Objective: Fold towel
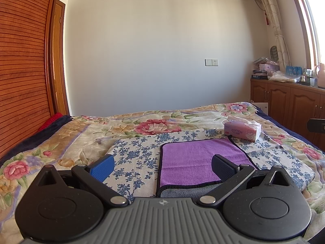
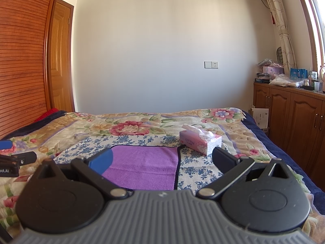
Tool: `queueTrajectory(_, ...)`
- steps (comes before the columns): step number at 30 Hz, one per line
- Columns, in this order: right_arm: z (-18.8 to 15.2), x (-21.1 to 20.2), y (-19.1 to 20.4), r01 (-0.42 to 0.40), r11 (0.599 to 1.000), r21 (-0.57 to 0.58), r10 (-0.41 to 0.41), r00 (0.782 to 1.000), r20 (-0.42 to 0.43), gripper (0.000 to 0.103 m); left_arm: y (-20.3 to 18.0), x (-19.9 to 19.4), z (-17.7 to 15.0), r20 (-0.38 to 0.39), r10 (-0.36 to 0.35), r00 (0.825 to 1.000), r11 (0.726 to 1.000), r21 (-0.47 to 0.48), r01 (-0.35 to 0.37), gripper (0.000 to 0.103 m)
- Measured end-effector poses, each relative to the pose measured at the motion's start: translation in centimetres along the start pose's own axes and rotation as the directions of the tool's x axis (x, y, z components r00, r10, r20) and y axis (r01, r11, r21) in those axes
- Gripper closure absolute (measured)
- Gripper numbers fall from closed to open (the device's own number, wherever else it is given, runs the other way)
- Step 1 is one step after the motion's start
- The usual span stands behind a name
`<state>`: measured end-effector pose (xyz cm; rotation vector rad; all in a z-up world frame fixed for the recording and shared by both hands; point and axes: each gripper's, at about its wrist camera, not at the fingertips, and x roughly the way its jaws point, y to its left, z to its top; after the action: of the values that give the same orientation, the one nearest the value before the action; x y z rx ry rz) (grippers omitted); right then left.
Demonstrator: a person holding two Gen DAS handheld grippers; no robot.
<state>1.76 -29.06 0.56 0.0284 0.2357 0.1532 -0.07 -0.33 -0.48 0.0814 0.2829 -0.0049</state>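
A purple towel [image 1: 189,158] with a dark trim lies on a blue-flowered cloth [image 1: 138,152] on the bed. Its near edge shows a grey underside. My left gripper [image 1: 162,167] is open and empty, held above the towel's near left part. In the right wrist view the towel [image 2: 142,166] lies flat ahead. My right gripper [image 2: 162,160] is open and empty, above the towel's near right edge. The left gripper's tip [image 2: 12,158] shows at that view's left edge.
A pink tissue box [image 1: 242,130] stands on the bed beyond the towel's far right corner; it also shows in the right wrist view [image 2: 200,140]. A wooden cabinet [image 2: 294,118] runs along the right. A slatted wooden wardrobe [image 1: 22,71] stands at the left.
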Motion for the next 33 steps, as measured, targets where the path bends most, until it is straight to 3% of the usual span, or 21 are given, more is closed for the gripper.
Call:
queueTrajectory(14,0.0,0.0,0.2,-0.001,1.0,-0.004,0.001,1.0,0.0,0.0,-0.1,0.2,-0.5,-0.009,-0.002,1.0,1.0,-0.005,0.002,0.0)
queueTrajectory(33,-0.1,1.5,0.2,0.006,1.0,0.003,-0.006,1.0,-0.03,0.0,0.3,2.7,-0.3,-0.091,-0.03,0.995,0.999,-0.04,0.027,0.0)
